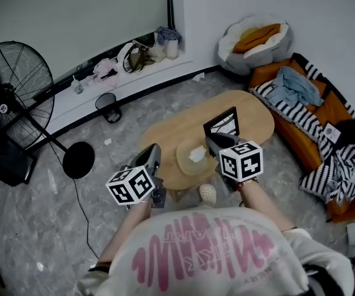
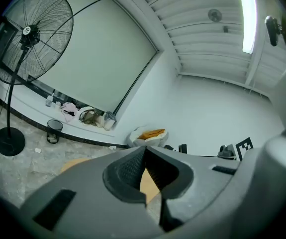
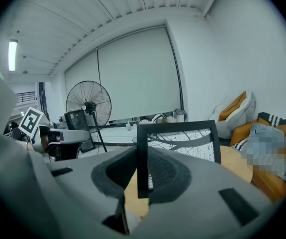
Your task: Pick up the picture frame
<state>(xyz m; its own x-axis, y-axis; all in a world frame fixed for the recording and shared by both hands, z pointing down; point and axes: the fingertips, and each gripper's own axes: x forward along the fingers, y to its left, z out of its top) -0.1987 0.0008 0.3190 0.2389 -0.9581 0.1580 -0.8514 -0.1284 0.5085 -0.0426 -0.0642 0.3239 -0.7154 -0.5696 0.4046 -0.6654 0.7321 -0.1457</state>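
While right gripper [image 3: 142, 156] pinches picture frame [image 3: 182, 142] by left rail, it seems light, stiff, breakable; left gripper [image 2: 145, 149] pressed together.

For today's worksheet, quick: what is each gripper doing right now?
Left gripper: closed, holding nothing.
Right gripper: closed on one side edge of the picture frame.

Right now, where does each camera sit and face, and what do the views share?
Head view: on the person's head, steeply down on the table, picture frame, left gripper, right gripper, forearms and shirt.
Left gripper view: on that gripper, along its shut, empty jaws toward the far wall and fan.
Right gripper view: on that gripper, along jaws clamping the picture frame, toward the fan and sofa.
Shared: all three show the fan.
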